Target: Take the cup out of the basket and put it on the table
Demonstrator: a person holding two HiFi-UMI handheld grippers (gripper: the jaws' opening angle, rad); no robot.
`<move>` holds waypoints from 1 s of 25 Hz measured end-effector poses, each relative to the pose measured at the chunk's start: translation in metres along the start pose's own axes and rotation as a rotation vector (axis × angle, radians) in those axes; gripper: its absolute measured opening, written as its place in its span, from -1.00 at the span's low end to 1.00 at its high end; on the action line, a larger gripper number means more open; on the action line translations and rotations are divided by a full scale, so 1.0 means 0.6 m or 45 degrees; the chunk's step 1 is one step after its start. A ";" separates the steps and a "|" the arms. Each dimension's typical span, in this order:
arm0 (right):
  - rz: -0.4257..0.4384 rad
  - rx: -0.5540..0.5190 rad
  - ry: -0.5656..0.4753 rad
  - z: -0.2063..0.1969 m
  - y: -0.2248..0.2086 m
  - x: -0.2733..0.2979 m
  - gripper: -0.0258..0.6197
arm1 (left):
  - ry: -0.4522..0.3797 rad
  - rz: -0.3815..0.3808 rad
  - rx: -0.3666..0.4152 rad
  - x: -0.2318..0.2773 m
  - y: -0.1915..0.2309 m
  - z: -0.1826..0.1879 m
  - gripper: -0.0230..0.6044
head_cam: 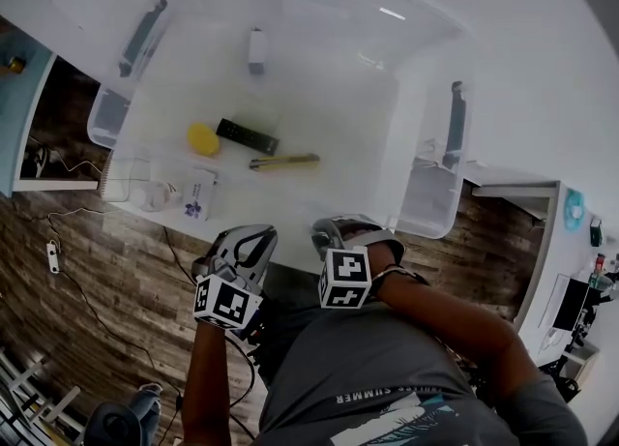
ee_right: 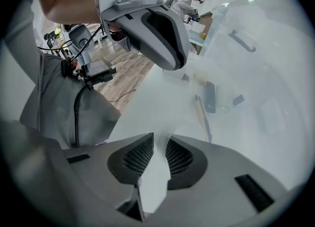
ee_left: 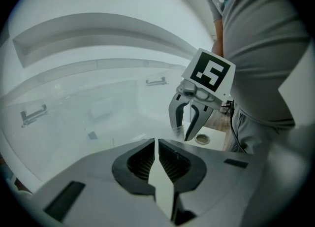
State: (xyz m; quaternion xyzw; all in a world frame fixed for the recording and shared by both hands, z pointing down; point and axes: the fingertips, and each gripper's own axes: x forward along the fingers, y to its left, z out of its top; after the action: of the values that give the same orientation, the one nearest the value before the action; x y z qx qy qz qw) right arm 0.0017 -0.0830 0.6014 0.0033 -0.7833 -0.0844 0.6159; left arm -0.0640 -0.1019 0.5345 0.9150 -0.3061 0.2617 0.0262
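Since glare floods basket (head_cam: 108, 120), contents seem blurred.

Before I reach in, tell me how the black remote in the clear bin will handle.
The black remote looks stiff and flat, so a push should slide it across the floor of the clear bin, not roll it. Lying flat, it probably offers little edge to pinch. Its slimness suggests it is light.
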 end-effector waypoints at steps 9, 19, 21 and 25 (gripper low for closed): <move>0.006 -0.056 -0.085 0.007 0.008 -0.007 -0.69 | 0.051 -0.153 0.034 0.029 -0.052 -0.004 -0.87; 0.069 -0.064 -0.111 -0.007 0.022 0.003 -0.67 | 0.060 -0.222 0.058 0.059 -0.068 0.005 -0.87; 0.069 -0.059 -0.122 -0.007 0.020 0.002 -0.66 | 0.064 -0.225 0.059 0.060 -0.067 0.005 -0.87; 0.073 -0.045 -0.153 -0.001 0.016 -0.003 -0.64 | 0.077 -0.234 0.058 0.062 -0.067 0.001 -0.87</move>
State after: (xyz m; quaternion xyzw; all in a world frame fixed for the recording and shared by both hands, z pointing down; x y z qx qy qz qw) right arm 0.0039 -0.0734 0.6010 -0.0350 -0.8170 -0.0806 0.5699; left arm -0.0156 -0.0897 0.5568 0.9312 -0.2139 0.2928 0.0385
